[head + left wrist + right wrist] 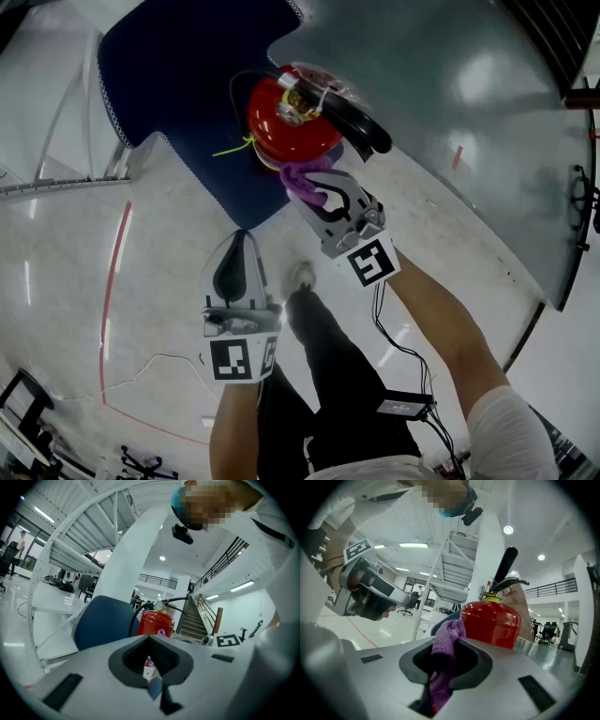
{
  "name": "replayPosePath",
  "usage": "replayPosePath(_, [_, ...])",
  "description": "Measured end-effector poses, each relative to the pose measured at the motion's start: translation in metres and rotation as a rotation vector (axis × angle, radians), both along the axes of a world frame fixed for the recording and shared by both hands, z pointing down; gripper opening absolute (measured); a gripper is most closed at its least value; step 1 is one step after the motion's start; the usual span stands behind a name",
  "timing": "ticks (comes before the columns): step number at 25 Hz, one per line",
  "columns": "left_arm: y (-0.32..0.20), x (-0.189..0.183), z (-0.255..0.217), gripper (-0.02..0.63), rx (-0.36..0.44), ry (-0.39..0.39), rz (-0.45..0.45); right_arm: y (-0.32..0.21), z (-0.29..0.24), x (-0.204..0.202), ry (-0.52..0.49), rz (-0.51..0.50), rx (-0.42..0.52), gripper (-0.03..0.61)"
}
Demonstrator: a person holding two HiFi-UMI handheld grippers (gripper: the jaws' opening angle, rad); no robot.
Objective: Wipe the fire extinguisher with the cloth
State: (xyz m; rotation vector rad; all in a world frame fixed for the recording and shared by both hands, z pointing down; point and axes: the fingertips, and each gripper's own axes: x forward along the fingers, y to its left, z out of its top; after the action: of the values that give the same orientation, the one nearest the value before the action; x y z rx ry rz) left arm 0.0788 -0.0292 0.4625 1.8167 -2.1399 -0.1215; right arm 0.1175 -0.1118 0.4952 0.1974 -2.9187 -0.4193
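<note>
Right tongs (320,194) tight on purple cloth (300,176) by red extinguisher (281,127), glossy pale hall floor (169,234) beneath; left tongs (240,240) seemingly closed, empty.

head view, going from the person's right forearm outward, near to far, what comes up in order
right forearm → right gripper, shut on the purple cloth → purple cloth → red fire extinguisher. The blue mat is left out, since it runs under the extinguisher.

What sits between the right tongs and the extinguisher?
Only the purple cloth, clamped in the right gripper, beside the red fire extinguisher; the right gripper view shows it.
</note>
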Motion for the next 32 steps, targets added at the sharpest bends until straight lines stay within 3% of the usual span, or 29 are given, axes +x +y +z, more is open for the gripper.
replayPosePath(17, [0.010,-0.015,0.039,0.005,-0.034,0.018,-0.074,0.007,0.108,-0.012,0.086,-0.107,-0.029,0.058])
replayPosePath(32, [0.030,-0.018,0.073,0.005,-0.063,0.021,-0.081,0.003,0.207,-0.012,0.177,-0.046,-0.090,0.058])
